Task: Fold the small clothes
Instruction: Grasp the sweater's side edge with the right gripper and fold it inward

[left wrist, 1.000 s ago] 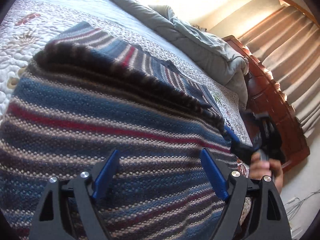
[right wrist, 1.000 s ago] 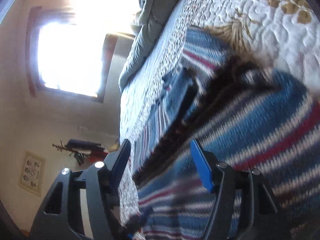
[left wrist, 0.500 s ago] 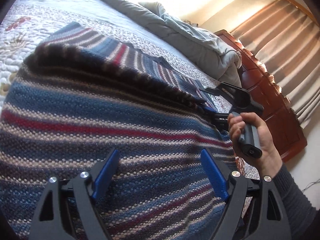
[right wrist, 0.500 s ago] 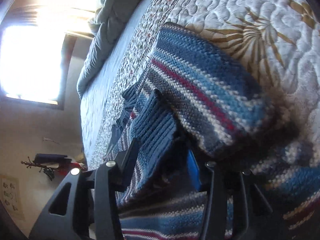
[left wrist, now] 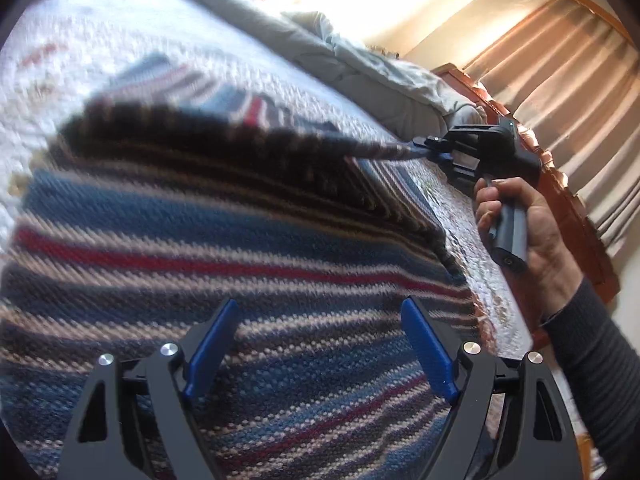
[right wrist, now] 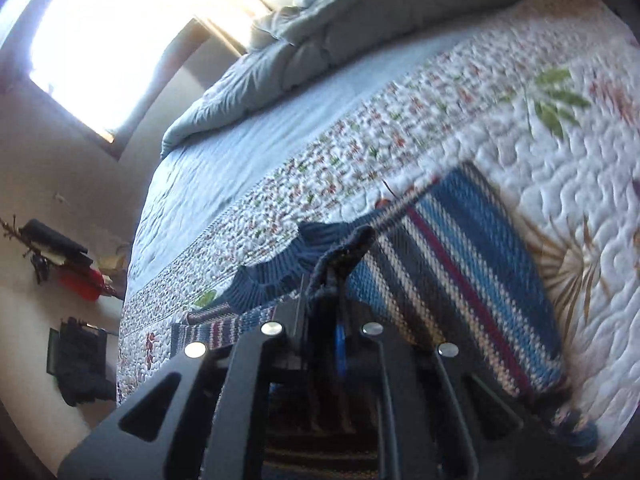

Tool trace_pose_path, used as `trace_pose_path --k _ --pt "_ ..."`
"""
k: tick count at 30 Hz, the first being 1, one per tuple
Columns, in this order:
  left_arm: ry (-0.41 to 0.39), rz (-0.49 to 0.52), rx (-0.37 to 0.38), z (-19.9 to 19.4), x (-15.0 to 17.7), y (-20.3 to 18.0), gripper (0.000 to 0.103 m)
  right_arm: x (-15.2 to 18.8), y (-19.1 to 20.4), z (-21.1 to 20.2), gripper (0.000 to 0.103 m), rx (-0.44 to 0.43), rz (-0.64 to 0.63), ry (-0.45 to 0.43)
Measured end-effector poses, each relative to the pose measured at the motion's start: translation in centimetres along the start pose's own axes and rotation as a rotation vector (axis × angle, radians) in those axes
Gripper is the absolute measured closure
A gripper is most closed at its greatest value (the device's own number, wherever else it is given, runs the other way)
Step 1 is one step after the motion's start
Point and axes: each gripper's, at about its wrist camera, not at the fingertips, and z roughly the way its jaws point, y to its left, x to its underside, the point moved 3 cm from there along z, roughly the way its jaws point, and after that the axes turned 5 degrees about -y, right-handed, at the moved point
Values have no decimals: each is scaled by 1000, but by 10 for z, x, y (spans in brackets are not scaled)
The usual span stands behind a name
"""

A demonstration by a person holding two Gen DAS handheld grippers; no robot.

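A knitted sweater (left wrist: 240,240) striped in blue, red, cream and dark brown lies spread on the quilted bedspread (left wrist: 48,80). My left gripper (left wrist: 320,344) hovers open just above the sweater's near part, nothing between its blue pads (left wrist: 208,344). In the left wrist view a hand holds my right gripper (left wrist: 416,152), shut on the sweater's dark ribbed edge at its far right corner and lifting it. The right wrist view shows the same gripper (right wrist: 340,280) with jaws together, a fold of blue ribbed knit (right wrist: 340,248) pinched between them, the striped body (right wrist: 480,272) trailing off to the right.
A rumpled grey duvet (left wrist: 360,76) lies along the far side of the bed. A wooden bed frame (left wrist: 560,200) and beige curtains (left wrist: 580,92) stand at the right. A bright window (right wrist: 112,36) glares. Dark things (right wrist: 76,364) lie on the floor beside the bed.
The right gripper closed on the sweater's ribbed edge and moved up and away with it, rolling as it went. The left gripper stayed in place and open.
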Motion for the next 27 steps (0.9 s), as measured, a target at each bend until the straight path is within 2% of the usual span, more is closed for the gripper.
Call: trace_pose_path --k 6,16,24,27 --pt "-67 85 -53 -13 -5 -16 19 5 -29 0 95 20 6 -4" --pt "-56 64 -59 -16 -11 -6 19 31 -83 6 95 75 88 8" --pt "-36 65 -56 -13 -10 -5 19 40 -89 9 94 91 106 22" --pt "-24 69 -54 -11 -9 -5 19 38 -101 8 88 43 215 42"
